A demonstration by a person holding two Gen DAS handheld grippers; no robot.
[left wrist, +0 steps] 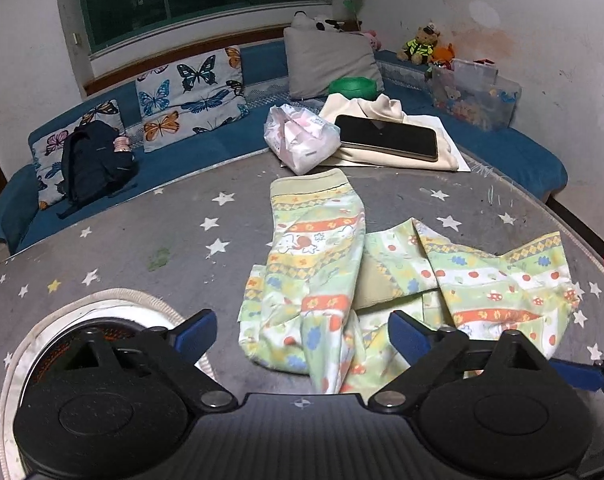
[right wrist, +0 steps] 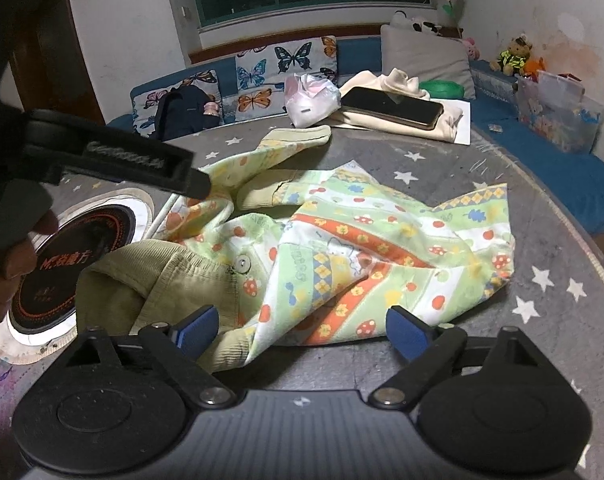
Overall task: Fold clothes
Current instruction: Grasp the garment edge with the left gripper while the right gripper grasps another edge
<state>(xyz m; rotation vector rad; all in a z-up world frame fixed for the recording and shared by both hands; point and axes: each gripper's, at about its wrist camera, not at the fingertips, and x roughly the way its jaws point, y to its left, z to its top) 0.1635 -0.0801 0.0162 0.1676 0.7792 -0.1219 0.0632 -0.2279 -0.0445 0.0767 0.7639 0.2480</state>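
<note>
The shirt (right wrist: 341, 256) lies crumpled on the table (right wrist: 549, 240) straight ahead of the right gripper (right wrist: 302, 334), the burner (right wrist: 74, 264) to its left. Beyond the shirt a phone (right wrist: 393, 108) rests on folded cloth (right wrist: 441, 126), a bag (right wrist: 309, 100) just left of it, the sofa (right wrist: 561, 156) behind.

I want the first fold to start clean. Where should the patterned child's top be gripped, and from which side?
Judging by its pose, grip the patterned top at its olive ribbed collar, coming in low from the near edge. That thick band lifts off the table, so the open right gripper could slide a finger under.
</note>
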